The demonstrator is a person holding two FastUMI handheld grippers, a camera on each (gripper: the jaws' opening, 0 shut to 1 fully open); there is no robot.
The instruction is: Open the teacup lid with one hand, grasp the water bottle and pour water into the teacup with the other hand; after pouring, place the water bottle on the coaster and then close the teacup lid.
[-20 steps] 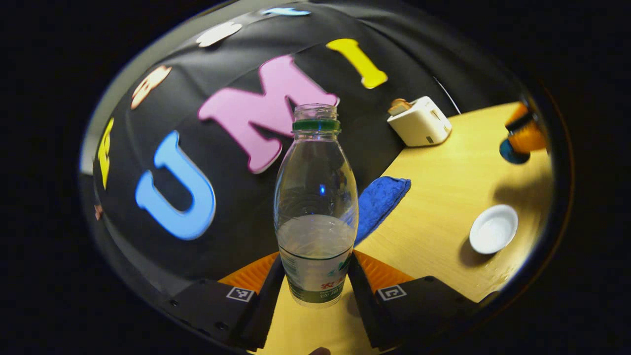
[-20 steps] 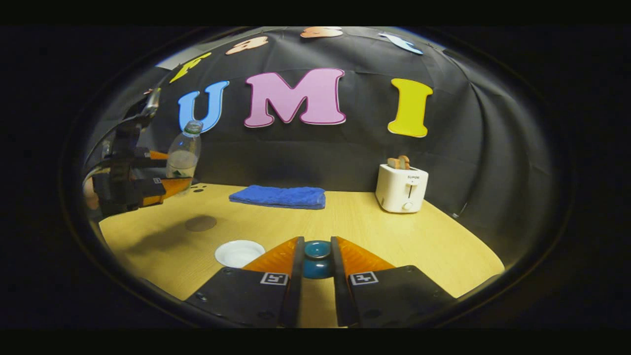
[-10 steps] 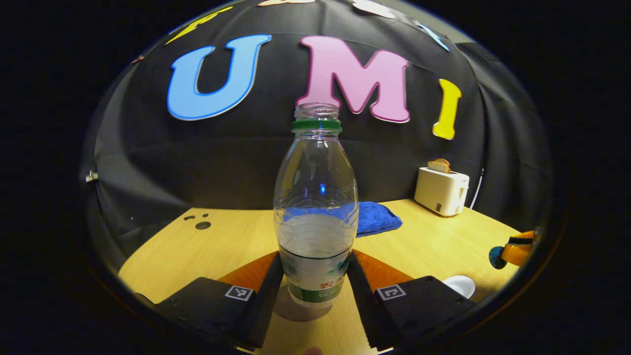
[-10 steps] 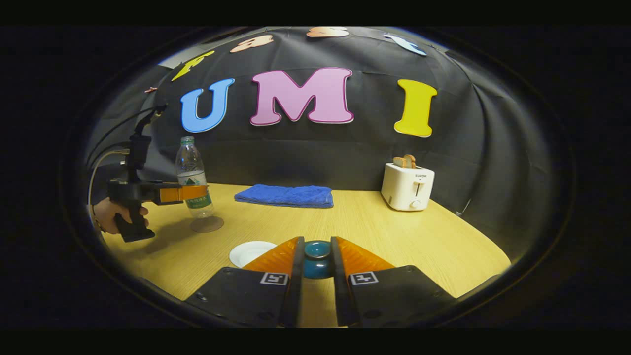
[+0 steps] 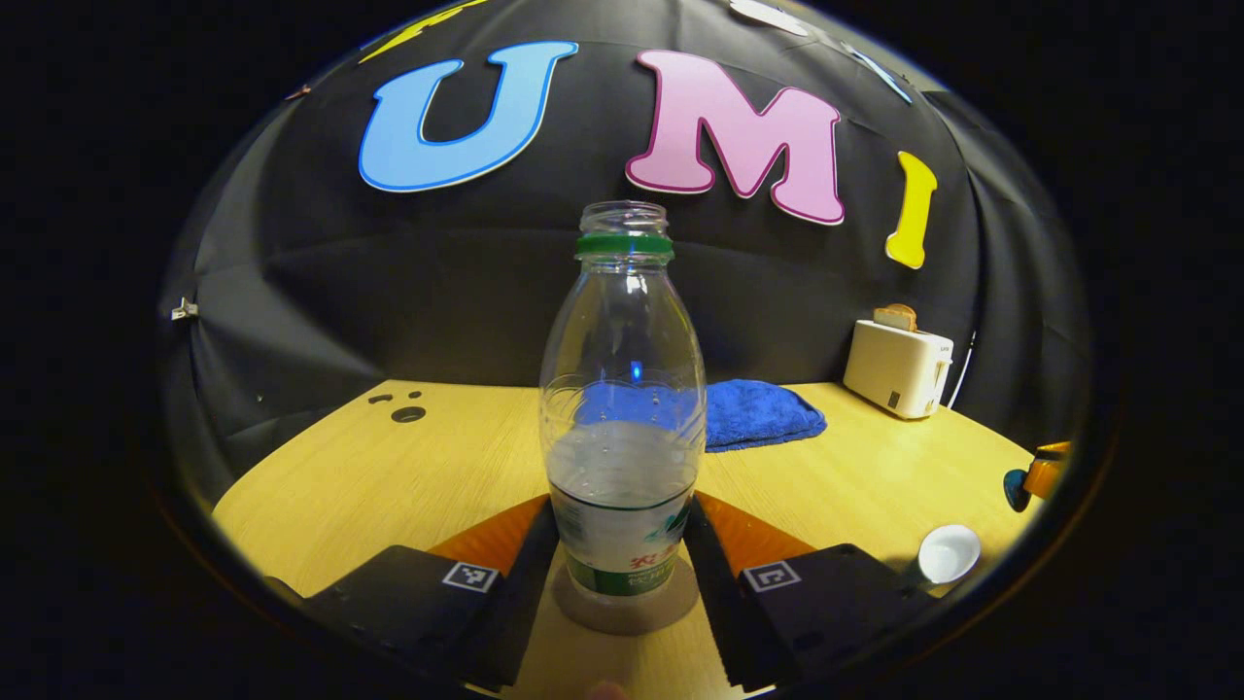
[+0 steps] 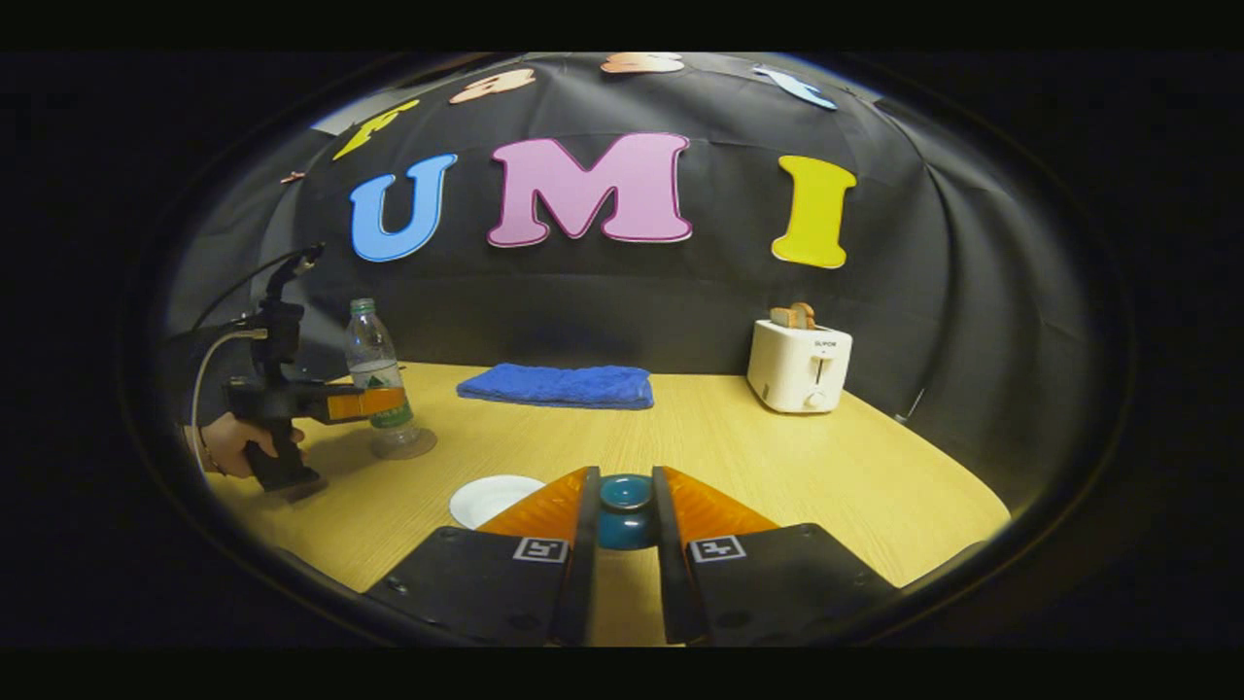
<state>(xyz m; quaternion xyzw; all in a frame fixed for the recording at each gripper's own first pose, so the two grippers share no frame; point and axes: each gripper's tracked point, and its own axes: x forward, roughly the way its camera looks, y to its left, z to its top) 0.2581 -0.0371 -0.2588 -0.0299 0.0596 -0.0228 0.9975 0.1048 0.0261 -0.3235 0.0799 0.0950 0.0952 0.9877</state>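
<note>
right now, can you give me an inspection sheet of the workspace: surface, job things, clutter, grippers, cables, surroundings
Surface: wooden table, pale, with small dark holes near its far left corner.
Job's things: water bottle uncapped, part full, upright on the round coaster; white teacup open on the table; teal lid lifted off it.
Clutter: folded blue towel by the wall; white toaster with bread in its slots.
Grippers: left gripper clamped on the bottle's lower body; right gripper clamped on the lid.
Cables: wires arch from the left gripper's handle, held by a hand.
Surroundings: black cloth wall.
</note>
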